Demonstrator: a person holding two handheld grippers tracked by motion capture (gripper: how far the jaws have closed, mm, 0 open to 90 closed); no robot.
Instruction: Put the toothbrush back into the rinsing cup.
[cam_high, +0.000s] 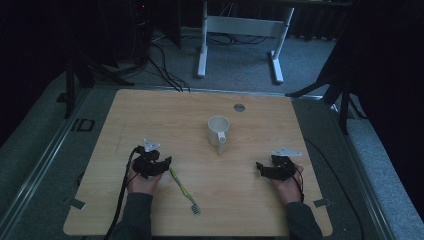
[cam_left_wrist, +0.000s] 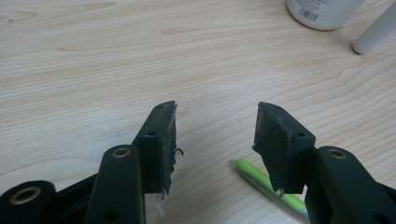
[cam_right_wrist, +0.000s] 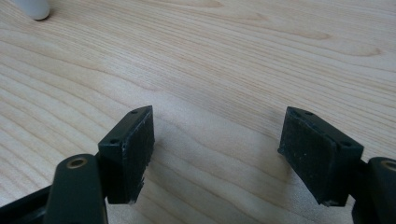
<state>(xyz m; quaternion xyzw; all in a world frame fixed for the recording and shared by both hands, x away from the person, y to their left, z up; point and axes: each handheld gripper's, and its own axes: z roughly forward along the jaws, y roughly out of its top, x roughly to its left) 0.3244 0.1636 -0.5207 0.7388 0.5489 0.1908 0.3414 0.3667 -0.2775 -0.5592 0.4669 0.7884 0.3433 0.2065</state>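
A white cup (cam_high: 218, 129) with a long straight handle (cam_high: 221, 145) stands near the middle of the wooden table (cam_high: 165, 110). A green toothbrush (cam_high: 182, 190) lies on the table just right of my left gripper (cam_high: 161, 165). In the left gripper view that gripper (cam_left_wrist: 215, 122) is open with bare wood between its jaws, the toothbrush's green handle (cam_left_wrist: 261, 184) lies under the right jaw, and the cup's base (cam_left_wrist: 322, 11) and handle tip (cam_left_wrist: 376, 35) are at the top right. My right gripper (cam_high: 263, 169) (cam_right_wrist: 219, 133) rests open at the right with nothing between its jaws.
A round grey grommet (cam_high: 239, 107) sits in the table near its far edge. Beyond the table stand a white desk frame (cam_high: 240, 30) and loose cables (cam_high: 165, 65) on the carpet. Dark stands flank the table on both sides.
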